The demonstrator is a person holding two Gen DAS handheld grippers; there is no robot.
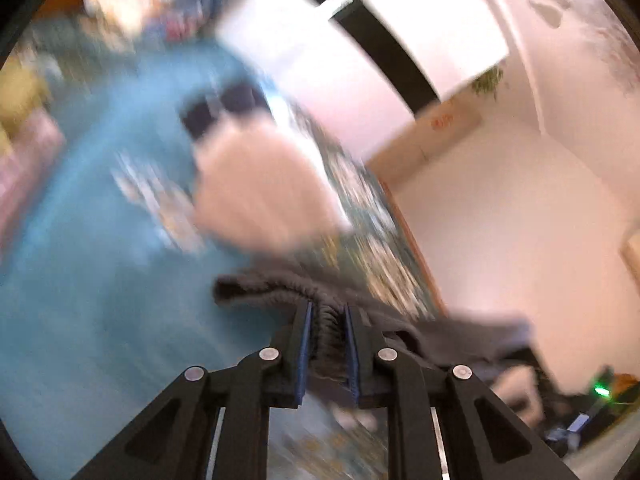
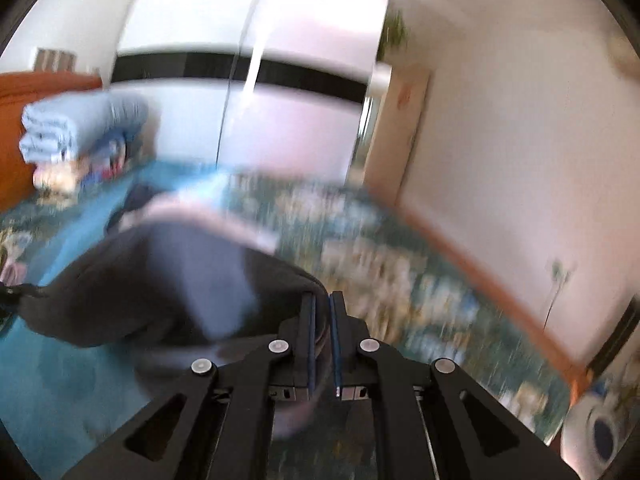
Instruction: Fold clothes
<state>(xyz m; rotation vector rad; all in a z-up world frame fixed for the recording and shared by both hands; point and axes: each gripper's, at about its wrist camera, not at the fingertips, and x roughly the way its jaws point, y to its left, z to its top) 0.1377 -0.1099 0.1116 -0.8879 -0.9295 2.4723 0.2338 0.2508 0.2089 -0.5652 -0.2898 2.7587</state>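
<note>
**Jaws clamped on dark garment, both sides**

Left gripper point(image 1: 328, 312) grips the gathered grey garment point(image 1: 280, 284) edge; right gripper point(image 2: 322, 300) pinches its dark fabric. Garment hangs lifted above the teal bedspread point(image 1: 92, 260). Both views heavily motion-blurred.

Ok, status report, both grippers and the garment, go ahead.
Left gripper shut on the grey garment's gathered edge. Right gripper shut on the dark garment. Both lifted over the teal bedspread. Heavy blur, nothing seen blocking.
</note>
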